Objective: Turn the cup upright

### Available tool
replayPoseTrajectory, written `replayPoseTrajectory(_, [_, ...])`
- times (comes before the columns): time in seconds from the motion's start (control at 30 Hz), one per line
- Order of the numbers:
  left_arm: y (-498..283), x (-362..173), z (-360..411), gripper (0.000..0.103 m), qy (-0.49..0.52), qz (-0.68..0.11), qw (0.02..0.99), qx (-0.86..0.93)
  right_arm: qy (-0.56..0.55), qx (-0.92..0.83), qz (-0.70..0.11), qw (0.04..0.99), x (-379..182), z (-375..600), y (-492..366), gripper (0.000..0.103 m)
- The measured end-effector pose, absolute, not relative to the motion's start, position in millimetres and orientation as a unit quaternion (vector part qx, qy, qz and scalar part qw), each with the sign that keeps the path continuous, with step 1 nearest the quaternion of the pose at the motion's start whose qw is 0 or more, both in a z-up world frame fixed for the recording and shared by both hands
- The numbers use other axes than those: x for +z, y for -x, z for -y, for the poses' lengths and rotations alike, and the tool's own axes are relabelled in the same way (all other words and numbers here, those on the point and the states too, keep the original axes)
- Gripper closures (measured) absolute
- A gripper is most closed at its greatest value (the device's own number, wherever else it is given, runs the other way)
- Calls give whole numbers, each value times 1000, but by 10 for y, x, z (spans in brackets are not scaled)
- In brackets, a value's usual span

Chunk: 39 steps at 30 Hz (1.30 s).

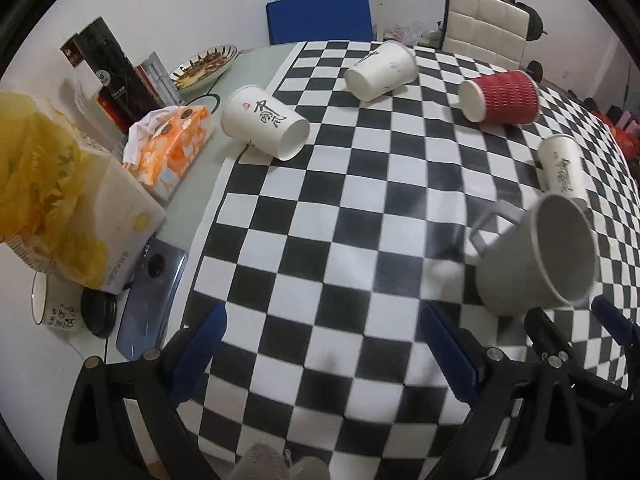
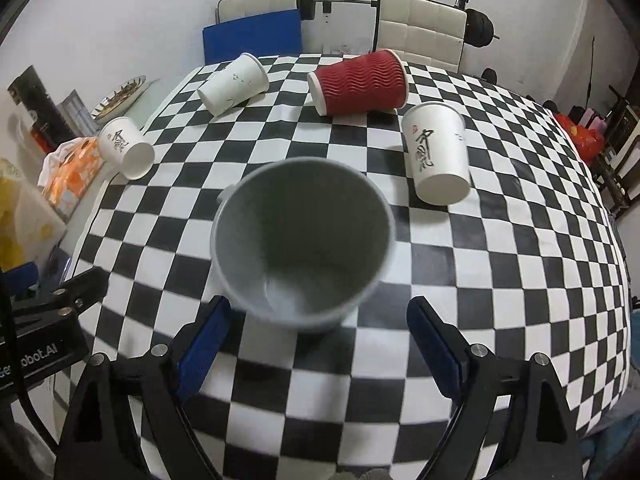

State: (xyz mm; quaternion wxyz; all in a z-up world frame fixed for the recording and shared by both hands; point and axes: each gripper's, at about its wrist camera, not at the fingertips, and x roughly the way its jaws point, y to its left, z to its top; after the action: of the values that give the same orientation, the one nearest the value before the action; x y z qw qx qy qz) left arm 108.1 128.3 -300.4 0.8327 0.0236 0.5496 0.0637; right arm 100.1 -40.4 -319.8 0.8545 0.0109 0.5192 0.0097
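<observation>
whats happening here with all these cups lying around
A person holding two grippers is setting tipped cups upright on a checkered cloth. The right gripper is open at the grey handled cup, which tilts with its mouth toward the camera. The left gripper is open and empty. Three white paper cups and the red cup lie on their sides.

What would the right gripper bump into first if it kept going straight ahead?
Most likely the grey paper cup with a handle, lying tilted with its mouth facing the open right gripper. It sits right ahead between the blue finger pads; how close is unclear.
</observation>
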Motion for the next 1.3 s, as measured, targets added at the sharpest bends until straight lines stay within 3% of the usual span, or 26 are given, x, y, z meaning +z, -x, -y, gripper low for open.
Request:
replayPoseTrajectory(0.27, [-583, -2321, -1105, 4, -24, -518, 853, 49, -48, -30, -552, 832, -2523, 781, -524, 12])
replayPoseTrajectory(0.83, [612, -598, -850, 4, -3, -419, 908, 2, -10, -51, -464, 884, -430, 1067, 758, 12])
replayPoseTrajectory(1.3, [992, -51, -827, 4, 12, -382, 924, -6, -12, -40, -419, 907, 378, 1130, 1266, 12])
